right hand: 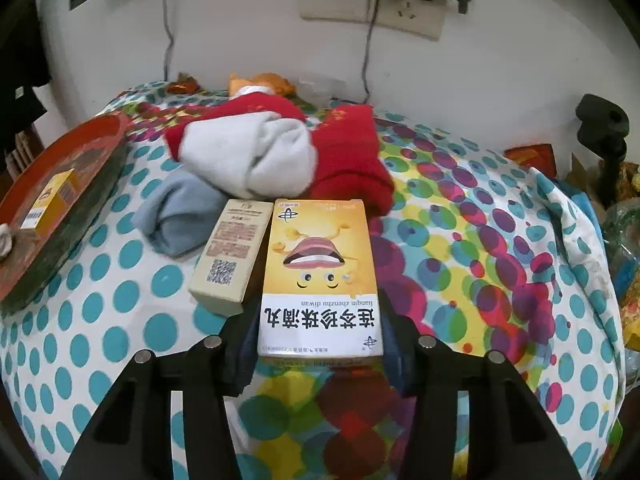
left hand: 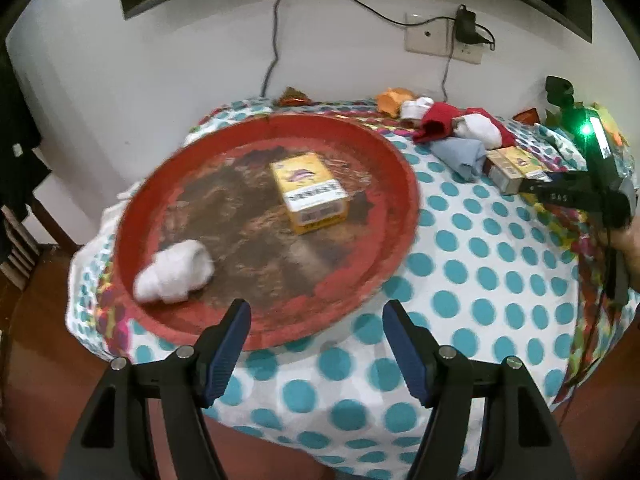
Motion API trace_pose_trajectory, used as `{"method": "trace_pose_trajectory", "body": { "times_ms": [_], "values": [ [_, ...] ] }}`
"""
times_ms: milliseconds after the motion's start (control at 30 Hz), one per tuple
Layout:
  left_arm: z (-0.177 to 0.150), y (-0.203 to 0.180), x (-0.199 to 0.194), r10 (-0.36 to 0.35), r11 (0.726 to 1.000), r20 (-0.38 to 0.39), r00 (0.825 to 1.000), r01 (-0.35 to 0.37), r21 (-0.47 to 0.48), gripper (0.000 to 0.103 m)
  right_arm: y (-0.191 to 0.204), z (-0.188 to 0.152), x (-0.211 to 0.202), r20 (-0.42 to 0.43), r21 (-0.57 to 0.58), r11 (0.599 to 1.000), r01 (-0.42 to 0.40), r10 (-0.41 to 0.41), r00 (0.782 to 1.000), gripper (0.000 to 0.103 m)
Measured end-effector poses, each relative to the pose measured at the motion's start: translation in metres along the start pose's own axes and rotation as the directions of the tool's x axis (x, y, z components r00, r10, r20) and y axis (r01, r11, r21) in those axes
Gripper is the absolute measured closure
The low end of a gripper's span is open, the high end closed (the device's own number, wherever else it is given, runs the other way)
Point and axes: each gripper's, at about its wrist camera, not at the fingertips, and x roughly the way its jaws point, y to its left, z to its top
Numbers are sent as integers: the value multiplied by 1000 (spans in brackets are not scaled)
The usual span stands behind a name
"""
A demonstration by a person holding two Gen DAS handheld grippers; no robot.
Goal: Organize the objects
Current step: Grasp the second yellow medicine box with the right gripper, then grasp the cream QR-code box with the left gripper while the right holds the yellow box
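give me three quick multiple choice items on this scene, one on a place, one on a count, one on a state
1. Where does the white rolled sock lie?
A. in the round red tray
B. on the grey folded cloth
C. on the floor

2. How many yellow cartoon-mouth boxes show in the right wrist view?
A. one
B. two
C. four

3. The left gripper is:
A. shut on a sock
B. open, holding nothing
C. shut on a box

Answers: 1 A, the sock rests inside the tray's rim. 2 B, one box sits between the right gripper's fingers, another in the tray. 3 B, its fingers stand apart over the dotted tablecloth.
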Motion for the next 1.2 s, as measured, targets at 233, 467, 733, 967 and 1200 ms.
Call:
{"method": "trace_pose_trajectory", "body": {
  "times_ms": [233, 467, 733, 967, 1200],
  "values": [
    [12, -45, 10, -44, 998, -2, 999, 44, 53, 33, -2, -7, -8, 13, 12, 1000, 19, -19, 1000, 55],
    [23, -75, 26, -112, 993, -26, 993, 113, 45, 33, -17, -11, -12, 13, 57, 998, 29, -30, 999, 55],
    [39, -122, 47, -121, 987, -13, 993, 121, 107, 33, -48, -20, -11, 10, 68, 991, 114, -115, 993, 55],
    [70, -167, 72, -252, 963, -9, 968, 252, 93, 33, -71, -23, -7, -15, 159, 982, 105, -104, 995, 54],
    [95, -200, 99, -298, 950, -13, 954, 298, 90, 33, -74, -24, -7, -17, 167, 982, 89, -87, 996, 54]
  ]
}}
